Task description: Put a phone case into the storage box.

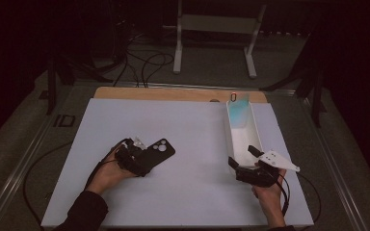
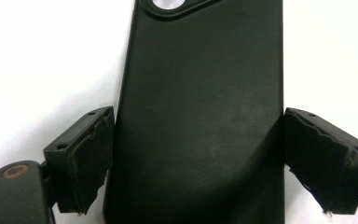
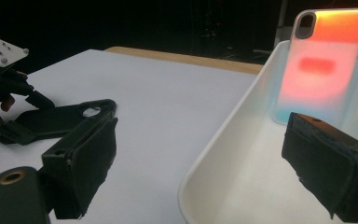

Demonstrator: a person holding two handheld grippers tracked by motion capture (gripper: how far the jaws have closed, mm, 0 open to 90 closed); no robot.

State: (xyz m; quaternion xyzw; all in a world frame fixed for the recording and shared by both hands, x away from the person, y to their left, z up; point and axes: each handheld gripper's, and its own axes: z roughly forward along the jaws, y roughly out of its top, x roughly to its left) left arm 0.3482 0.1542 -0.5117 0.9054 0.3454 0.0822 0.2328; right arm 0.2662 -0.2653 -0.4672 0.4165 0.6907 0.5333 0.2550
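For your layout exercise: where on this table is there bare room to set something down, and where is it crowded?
Free: the white mat between the black phone case and the white tray, plus the near strip between the hands. Crowded: the tray's near end by the right gripper, and around the left gripper.

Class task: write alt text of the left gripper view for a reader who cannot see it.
A black phone case lies back-up on a white table between the two jaws of the left hand-held gripper, which flank its long sides.

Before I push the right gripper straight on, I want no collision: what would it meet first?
Likely the colourful phone case leaning on the white tray's far end; the right gripper straddles the tray's near wall.
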